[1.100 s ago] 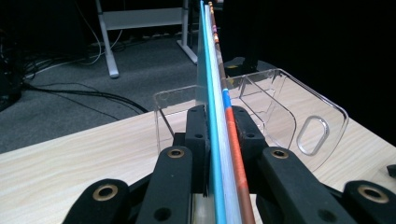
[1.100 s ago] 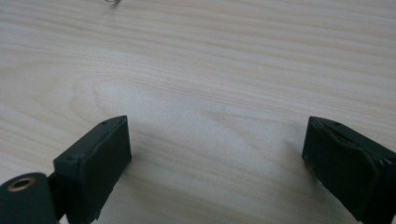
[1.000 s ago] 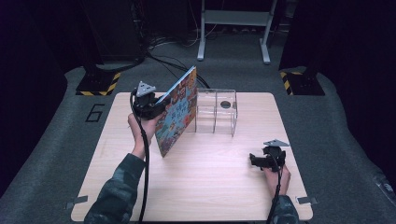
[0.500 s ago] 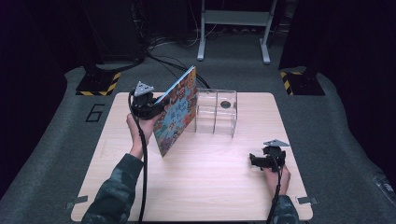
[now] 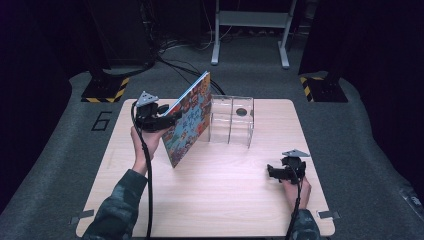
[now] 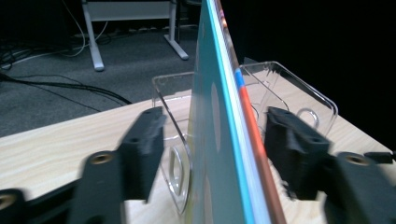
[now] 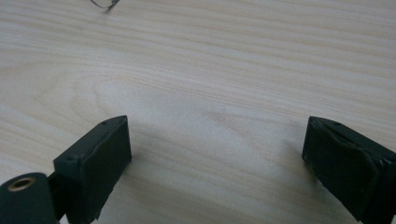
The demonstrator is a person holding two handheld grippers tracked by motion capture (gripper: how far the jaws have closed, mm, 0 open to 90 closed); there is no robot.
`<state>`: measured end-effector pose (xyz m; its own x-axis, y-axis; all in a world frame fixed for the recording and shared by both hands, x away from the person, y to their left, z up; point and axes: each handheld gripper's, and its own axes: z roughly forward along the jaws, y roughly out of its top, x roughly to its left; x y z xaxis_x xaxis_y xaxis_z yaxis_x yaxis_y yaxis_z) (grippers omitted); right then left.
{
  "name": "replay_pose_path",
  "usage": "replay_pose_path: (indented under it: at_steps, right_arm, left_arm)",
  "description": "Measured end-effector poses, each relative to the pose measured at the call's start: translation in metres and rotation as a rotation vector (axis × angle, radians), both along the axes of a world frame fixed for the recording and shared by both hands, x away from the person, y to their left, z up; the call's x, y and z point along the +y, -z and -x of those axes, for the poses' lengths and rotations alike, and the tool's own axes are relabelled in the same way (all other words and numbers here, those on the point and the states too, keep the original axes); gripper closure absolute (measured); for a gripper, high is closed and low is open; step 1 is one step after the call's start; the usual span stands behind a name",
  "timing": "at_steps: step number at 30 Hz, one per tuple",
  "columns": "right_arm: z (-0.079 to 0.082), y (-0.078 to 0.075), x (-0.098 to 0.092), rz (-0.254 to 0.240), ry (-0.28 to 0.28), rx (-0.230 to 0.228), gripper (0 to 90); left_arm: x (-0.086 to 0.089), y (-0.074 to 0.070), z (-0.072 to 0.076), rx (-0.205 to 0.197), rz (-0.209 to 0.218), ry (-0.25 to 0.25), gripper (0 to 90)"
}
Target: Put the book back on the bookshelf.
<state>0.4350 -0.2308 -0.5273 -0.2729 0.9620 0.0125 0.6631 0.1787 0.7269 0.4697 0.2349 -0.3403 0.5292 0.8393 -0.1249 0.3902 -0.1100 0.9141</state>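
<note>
A colourful picture book (image 5: 190, 122) stands tilted on its lower edge, with its top leaning against a clear acrylic rack (image 5: 232, 120) at the back middle of the wooden table (image 5: 225, 200). My left gripper (image 5: 172, 119) is at the book's left edge. In the left gripper view its jaws have just been opening: the book's edge (image 6: 224, 140) stands between the two black pads (image 6: 144, 149) and neither pad presses on it. The rack (image 6: 303, 100) shows behind. My right gripper (image 5: 270, 171) rests low at the table's front right, open, with bare wood between its fingers (image 7: 98, 158).
Grey carpet surrounds the table, marked with a 6 (image 5: 102, 121) at the left. Cables (image 5: 175, 55) and a metal stand's legs (image 5: 250, 30) lie behind the table. Yellow-black striped bases (image 5: 107, 90) sit at both back corners.
The left gripper's jaws have spread apart off the book, which stays leaning on the clear rack. The right hand has not moved.
</note>
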Motion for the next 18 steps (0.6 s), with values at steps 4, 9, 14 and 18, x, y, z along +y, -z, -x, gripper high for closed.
replay_pose_path:
  at_steps: [4, 9, 14, 18]
  right_arm:
    - [0.0, 0.0, 0.0, 0.002, -0.001, 0.001, 7.1]
    - [0.0, 0.0, 0.0, 0.002, -0.001, 0.0, 7.1]
    - [0.0, 0.0, 0.0, 0.004, -0.004, -0.002, 7.2]
    - [0.0, 0.0, 0.0, 0.005, -0.004, -0.003, 7.2]
  left_arm:
    - [0.007, 0.001, 0.01, 0.0, 0.0, -0.008, 21.3]
    - [0.013, 0.0, 0.023, -0.019, -0.028, 0.006, 14.6]
    - [0.019, 0.0, 0.04, -0.021, -0.09, 0.024, 8.6]
    - [0.029, 0.006, 0.058, -0.021, -0.15, 0.022, 5.5]
